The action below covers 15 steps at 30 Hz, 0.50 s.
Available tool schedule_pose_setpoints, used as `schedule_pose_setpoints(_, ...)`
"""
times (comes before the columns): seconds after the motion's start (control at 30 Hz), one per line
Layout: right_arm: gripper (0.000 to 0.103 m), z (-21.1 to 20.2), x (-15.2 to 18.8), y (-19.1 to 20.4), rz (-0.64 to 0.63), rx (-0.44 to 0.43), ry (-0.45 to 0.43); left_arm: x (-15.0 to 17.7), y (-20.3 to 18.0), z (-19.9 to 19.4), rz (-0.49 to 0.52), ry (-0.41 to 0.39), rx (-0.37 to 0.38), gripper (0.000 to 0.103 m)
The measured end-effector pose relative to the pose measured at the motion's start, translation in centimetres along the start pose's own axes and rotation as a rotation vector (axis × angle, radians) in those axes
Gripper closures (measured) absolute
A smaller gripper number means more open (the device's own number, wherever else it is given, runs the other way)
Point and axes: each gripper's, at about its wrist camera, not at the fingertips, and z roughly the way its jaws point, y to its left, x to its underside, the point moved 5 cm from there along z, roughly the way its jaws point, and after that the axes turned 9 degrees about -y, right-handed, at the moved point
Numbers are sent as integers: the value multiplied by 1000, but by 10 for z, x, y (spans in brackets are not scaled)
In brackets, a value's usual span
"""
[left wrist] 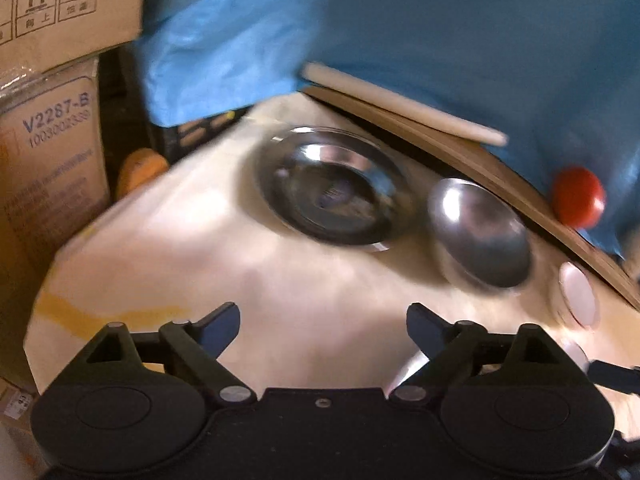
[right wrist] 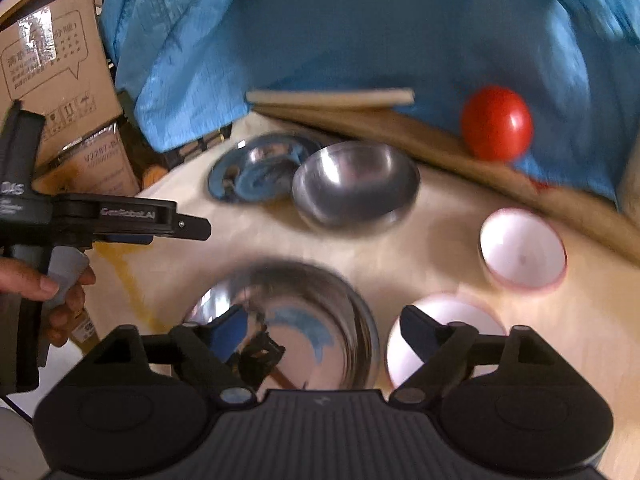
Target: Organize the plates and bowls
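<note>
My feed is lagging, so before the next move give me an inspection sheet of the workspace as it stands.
Surface: pale table, with a yellow stain near its left edge.
Job's things: steel plate and steel bowl at the back, plate partly behind the bowl; large steel bowl nearest; two white bowls to the right.
Clutter: red ball, wooden boards along the far edge.
Grippers: left gripper open, empty; right gripper open over the large bowl, nothing held.
Cables: a thin dark one at bottom left.
Surroundings: blue sheet, cardboard boxes.
</note>
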Motion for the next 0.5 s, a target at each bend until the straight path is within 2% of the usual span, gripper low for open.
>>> schedule_pose_setpoints(0.07, 8, 9, -12, 6, -23, 0, -16, -10, 10, 11, -22, 7, -35, 5)
schedule_pose_setpoints(0.2, 4, 35, -40, 16, -56, -22, -39, -28, 26, 32, -67, 19, -68, 4)
schedule_pose_setpoints(0.37, 3, 71, -74, 22, -105, -20, -48, -42, 38, 54, -114, 32, -83, 2)
schedule_pose_setpoints(0.5, 3, 100, -92, 23, -139, -33, -22, -43, 45, 65, -154, 46, -86, 2)
